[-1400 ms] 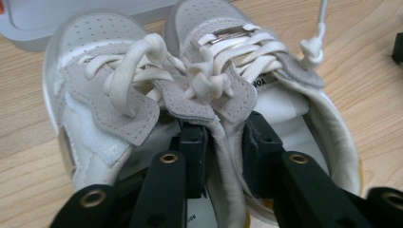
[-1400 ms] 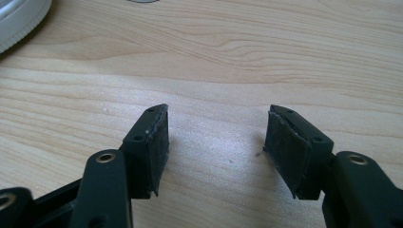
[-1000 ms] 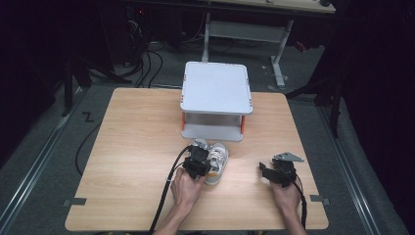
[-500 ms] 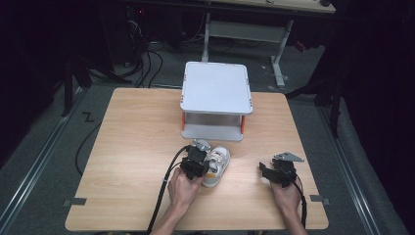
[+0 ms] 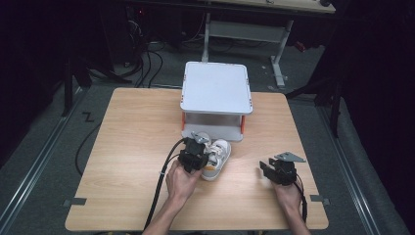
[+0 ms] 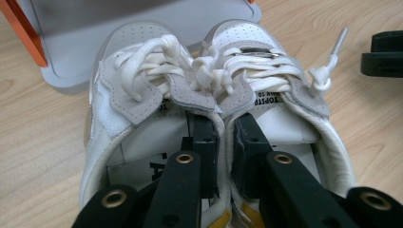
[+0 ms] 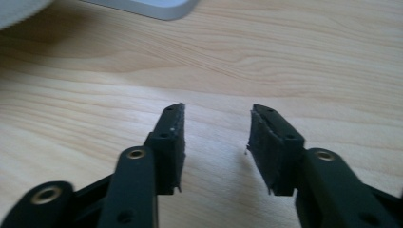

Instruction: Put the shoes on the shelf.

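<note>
In front of the white two-tier stand [image 5: 216, 88], the left gripper [image 6: 223, 137] pinches the sneakers' [image 6: 214, 95] adjoining inner collars, likely for lifting; the right gripper [image 7: 216, 142] rests spread, empty.

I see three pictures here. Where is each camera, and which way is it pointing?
High view: fixed above the person's side, looking forward and down on the wooden table; both forearms enter from the bottom.
Left gripper view: rides on the left gripper, looking along its jaws, which pinch the touching inner collars of a pair of white sneakers.
Right gripper view: rides on the right gripper, looking along open jaws at bare tabletop.
Shared: the sneakers and the white stand appear in the high and left gripper views.
</note>
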### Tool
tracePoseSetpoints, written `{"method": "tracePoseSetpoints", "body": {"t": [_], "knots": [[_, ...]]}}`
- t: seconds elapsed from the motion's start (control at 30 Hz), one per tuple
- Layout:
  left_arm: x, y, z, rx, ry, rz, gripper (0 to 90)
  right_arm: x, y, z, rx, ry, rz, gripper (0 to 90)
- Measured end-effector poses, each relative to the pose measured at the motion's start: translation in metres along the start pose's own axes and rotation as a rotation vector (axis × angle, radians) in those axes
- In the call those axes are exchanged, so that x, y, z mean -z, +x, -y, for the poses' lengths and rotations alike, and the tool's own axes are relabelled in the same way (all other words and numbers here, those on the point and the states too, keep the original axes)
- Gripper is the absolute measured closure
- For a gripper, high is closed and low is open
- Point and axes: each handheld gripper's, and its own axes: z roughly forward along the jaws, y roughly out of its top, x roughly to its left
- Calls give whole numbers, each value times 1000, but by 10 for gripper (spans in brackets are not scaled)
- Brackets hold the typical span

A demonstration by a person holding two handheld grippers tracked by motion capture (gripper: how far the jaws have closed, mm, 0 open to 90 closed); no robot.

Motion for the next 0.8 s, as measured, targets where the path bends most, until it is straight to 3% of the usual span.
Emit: {"method": "tracePoseSetpoints", "body": {"t": [0.2, 0.43, 0.8], "knots": [[-4, 6, -9, 4, -9, 3, 816, 17, 3, -26, 24, -41, -107, 670], [-9, 11, -19, -2, -18, -7, 815, 29, 14, -60, 54, -91, -200, 722], [-18, 20, -31, 5, -22, -24, 815, 38, 28, -115, 117, -152, -275, 795]]}}
